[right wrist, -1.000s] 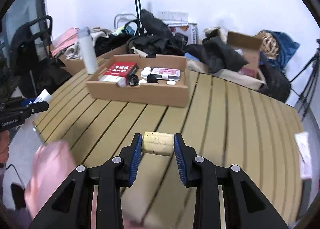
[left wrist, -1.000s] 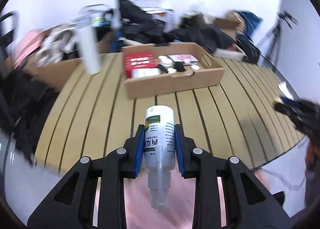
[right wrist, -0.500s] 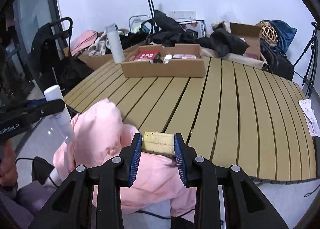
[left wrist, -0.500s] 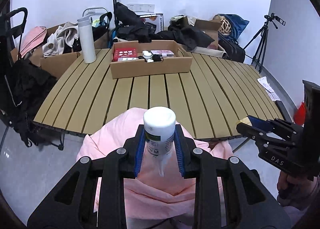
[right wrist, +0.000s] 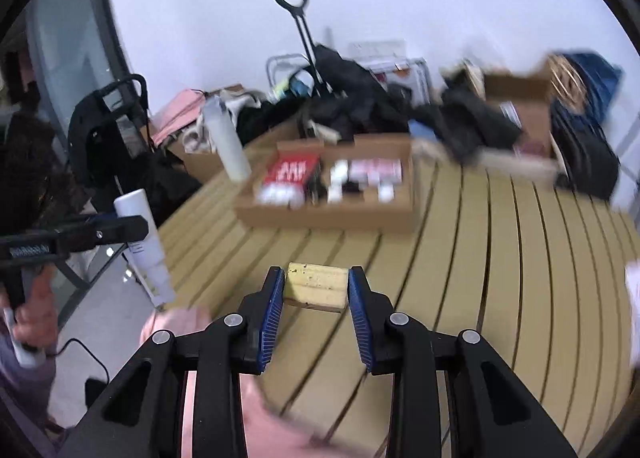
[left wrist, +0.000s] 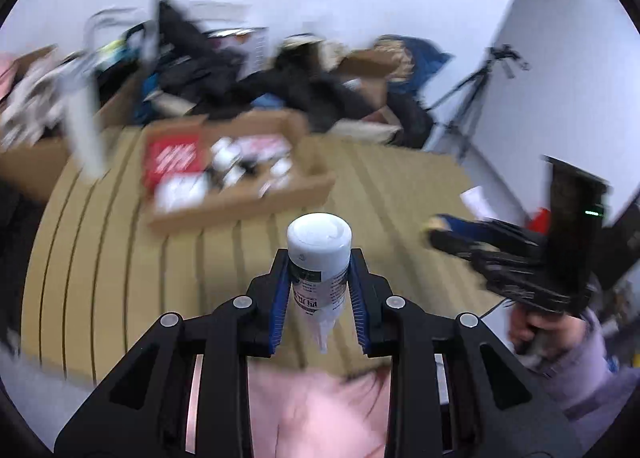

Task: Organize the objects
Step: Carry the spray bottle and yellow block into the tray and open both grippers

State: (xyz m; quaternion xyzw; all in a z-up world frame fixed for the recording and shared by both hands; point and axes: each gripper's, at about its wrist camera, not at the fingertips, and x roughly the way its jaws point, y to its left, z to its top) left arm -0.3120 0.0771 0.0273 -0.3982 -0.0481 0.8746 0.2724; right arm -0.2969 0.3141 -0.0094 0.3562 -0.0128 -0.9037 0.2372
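Observation:
My left gripper [left wrist: 319, 282] is shut on a white bottle [left wrist: 319, 258] with a green label, held upside down, nozzle towards me, above the near edge of the slatted wooden table [left wrist: 120, 258]. My right gripper [right wrist: 316, 290] is shut on a small yellow block [right wrist: 316, 286], also over the table's near edge. A cardboard tray [right wrist: 332, 214] with a red box [right wrist: 292, 170] and several small white items sits further back on the table; it also shows in the left wrist view [left wrist: 240, 202]. Each gripper shows in the other's view: the right gripper [left wrist: 440, 230], and the left gripper with the bottle [right wrist: 144, 246].
A tall white flask [right wrist: 228, 146] stands left of the tray. Bags, clothes and cardboard boxes [right wrist: 516, 110] are piled behind the table. A tripod [left wrist: 472, 98] stands at the right. Pink clothing [left wrist: 320, 414] is just below the grippers. Both views are motion-blurred.
Both grippers have moved forward, from back over the pink clothing to above the table's near edge, with the tray nearer. Both still hold their objects.

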